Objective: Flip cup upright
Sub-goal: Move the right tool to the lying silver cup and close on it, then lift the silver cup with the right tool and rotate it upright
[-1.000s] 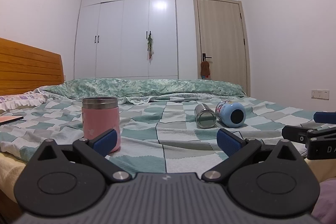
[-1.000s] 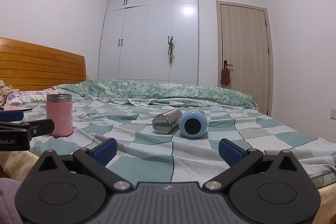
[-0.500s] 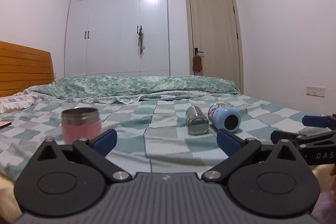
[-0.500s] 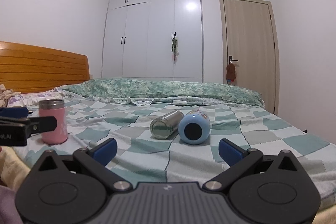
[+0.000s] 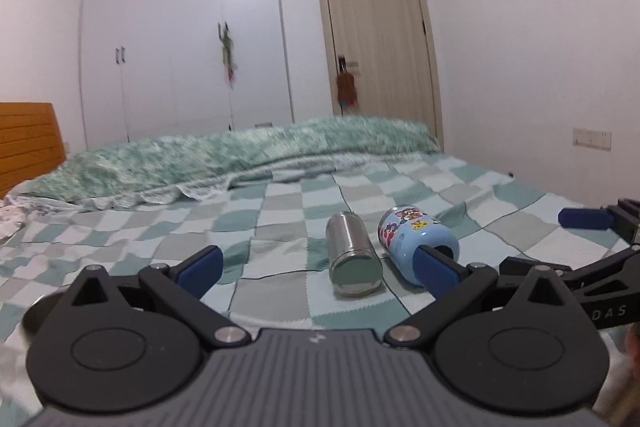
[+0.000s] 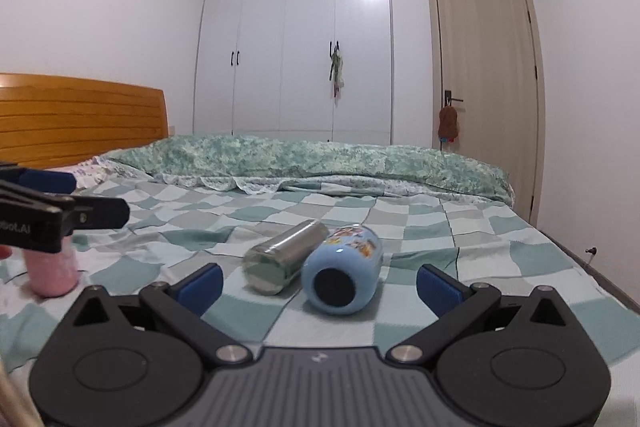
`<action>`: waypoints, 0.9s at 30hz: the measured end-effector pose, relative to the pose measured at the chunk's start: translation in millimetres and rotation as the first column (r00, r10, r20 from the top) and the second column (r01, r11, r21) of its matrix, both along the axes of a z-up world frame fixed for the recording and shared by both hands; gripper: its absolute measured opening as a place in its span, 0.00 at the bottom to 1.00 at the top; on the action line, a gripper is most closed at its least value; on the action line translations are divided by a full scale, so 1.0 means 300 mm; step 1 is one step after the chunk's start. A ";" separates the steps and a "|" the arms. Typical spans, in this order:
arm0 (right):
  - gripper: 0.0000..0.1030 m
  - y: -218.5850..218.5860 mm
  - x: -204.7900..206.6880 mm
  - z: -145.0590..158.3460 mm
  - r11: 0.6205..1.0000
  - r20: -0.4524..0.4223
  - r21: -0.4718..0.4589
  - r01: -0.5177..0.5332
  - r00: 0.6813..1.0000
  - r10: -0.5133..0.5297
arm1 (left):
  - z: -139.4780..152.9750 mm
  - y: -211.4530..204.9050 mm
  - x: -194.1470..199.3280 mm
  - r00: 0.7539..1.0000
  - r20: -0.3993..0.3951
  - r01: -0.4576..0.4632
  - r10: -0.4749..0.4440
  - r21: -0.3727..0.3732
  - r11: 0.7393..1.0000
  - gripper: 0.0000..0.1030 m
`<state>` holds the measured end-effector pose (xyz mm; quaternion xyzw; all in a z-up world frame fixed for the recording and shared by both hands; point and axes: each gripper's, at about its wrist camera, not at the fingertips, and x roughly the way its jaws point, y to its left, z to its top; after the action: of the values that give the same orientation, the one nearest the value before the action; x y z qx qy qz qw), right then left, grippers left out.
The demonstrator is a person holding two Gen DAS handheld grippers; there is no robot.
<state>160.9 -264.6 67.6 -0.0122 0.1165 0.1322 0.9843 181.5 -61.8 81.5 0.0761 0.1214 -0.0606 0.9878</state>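
approaching is the step in hand: two cups lie on their sides on the checked bed cover (image 6: 480, 239), touching, a steel cup (image 6: 286, 257) and a blue cup (image 6: 344, 273) just at its 3 o'clock, both ahead at 12 o'clock. a pink cup (image 6: 52, 273) already stands upright at 9 o'clock. the next move likely calls for closing in and gripping one fallen cup across its body, then tipping it onto its base. the right claw (image 6: 319, 283) is spread wide, holding nothing. the left claw (image 5: 318, 267) is likewise spread and empty, touching nothing.
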 end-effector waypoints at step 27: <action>1.00 -0.350 0.653 -0.070 0.972 -0.333 0.227 0.061 0.943 0.019 | -0.248 -0.080 0.970 0.756 -0.654 -0.091 -0.029 -0.149 0.985 0.62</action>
<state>356.8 -369.7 46.4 0.1276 0.2646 0.1345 0.9464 472.5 -85.7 7.2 -0.0369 0.4537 -0.0772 0.8870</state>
